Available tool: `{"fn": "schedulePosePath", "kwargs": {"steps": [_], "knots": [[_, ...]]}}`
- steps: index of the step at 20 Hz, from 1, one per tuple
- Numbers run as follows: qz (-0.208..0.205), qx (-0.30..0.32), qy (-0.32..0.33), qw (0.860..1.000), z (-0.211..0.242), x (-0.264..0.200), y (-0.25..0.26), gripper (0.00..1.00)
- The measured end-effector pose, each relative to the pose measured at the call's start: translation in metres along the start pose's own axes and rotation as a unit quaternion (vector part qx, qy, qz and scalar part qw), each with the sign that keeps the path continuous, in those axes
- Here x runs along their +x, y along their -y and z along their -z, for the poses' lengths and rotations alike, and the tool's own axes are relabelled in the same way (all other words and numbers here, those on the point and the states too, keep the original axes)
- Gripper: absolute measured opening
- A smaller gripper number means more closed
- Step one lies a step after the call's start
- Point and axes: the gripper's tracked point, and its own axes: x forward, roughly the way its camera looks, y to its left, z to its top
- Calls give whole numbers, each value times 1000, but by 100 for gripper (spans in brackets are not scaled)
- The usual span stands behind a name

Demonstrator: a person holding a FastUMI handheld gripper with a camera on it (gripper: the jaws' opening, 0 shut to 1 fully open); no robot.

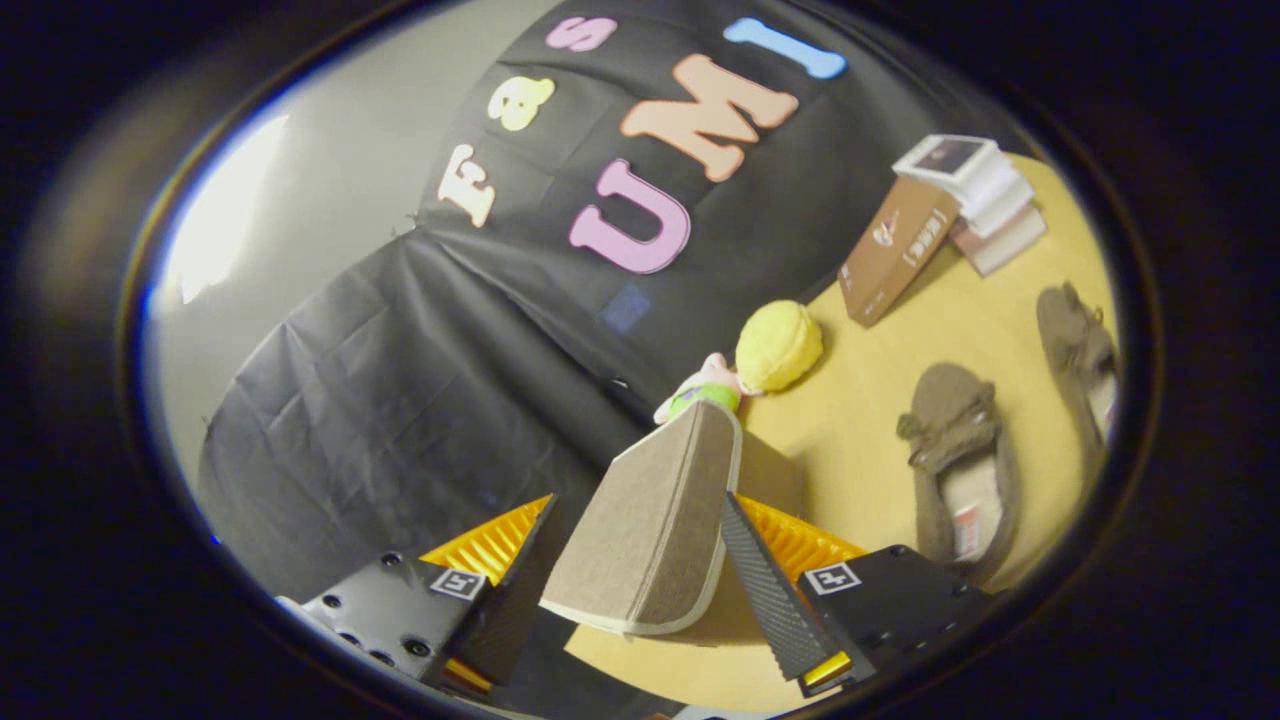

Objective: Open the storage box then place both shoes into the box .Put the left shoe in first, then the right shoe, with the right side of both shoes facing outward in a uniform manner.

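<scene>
My gripper (640,500) is shut on the storage box's lid (650,530), a brown fabric flap with a pale edge. The flap stands raised between my two fingers, one pressing on each side. Just behind the flap, a corner of the brown box body (772,470) shows on the yellow table (860,400). Two brown slip-on shoes lie on the table beyond my right finger. The nearer shoe (955,450) shows its pale lining, and the farther shoe (1080,345) lies past it. The whole scene looks strongly tilted.
A plush toy with a yellow head (778,345) lies just beyond the box against the black cloth wall. Farther back, a brown book (895,250) leans on a stack of books (985,195).
</scene>
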Motion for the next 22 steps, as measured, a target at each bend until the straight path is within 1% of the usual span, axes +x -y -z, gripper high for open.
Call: {"fn": "schedulePosePath", "kwargs": {"steps": [2,5,9,11,14,20,22], "knots": [[-4,42,-16,999,12,7,8,99],[-12,102,-42,994,30,19,15,100],[-15,191,-58,980,42,31,30,100],[-18,223,-73,972,54,35,34,100],[-37,251,-87,963,60,36,27,98],[-60,280,-97,953,59,31,17,98],[-63,284,-101,951,59,29,15,92]]}}
